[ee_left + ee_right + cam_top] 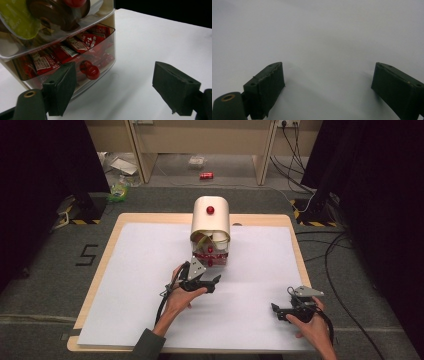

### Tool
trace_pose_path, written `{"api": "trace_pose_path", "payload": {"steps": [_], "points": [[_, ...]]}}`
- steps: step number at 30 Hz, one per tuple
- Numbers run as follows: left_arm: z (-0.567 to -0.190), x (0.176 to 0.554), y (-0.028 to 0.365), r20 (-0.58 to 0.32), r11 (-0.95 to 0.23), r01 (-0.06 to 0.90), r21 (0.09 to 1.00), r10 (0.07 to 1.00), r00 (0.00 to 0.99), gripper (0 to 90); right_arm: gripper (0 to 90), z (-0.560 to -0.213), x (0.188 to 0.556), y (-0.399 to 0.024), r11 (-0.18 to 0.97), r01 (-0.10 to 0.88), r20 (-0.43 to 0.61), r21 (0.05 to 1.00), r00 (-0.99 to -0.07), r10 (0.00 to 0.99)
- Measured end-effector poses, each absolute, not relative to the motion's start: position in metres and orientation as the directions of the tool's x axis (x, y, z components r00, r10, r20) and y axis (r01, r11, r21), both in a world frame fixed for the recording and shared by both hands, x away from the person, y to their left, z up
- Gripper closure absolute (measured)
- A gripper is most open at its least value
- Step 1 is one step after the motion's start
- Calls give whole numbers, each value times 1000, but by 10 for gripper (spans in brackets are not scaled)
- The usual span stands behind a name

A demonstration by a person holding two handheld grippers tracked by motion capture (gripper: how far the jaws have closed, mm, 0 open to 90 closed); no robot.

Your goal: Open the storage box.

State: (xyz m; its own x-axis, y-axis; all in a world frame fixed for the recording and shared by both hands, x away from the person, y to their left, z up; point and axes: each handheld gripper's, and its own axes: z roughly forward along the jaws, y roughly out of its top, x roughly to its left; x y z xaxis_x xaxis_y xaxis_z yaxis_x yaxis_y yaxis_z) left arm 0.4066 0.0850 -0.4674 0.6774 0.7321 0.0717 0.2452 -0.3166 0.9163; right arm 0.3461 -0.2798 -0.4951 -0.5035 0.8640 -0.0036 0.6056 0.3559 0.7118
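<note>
Just ahead of the left gripper stood a small storage box with a cream rounded hood and clear drawers. Its lower drawer was packed with red sachets, and a red knob stuck out from its clear front. The compartment above held round pods, one with a yellow-green lid and one brown. A second red knob sat on the hood.

The left gripper's jaws stood wide apart with nothing between them. One pad lay just beside the lower drawer's knob, close to its front; whether it touched the drawer I could not tell. The other pad hung over the bare white sheet.

The right gripper rested well apart, to the right of the box and nearer the person, its jaws also spread wide over the white sheet and gripping nothing.
</note>
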Motion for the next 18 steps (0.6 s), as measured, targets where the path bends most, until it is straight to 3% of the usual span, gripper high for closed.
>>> {"api": "trace_pose_path", "payload": {"steps": [18], "points": [[-463,406,80,183,-398,155,904,689,701,204,110,-495,346,-280,356,606,-4,712,-503,864]]}}
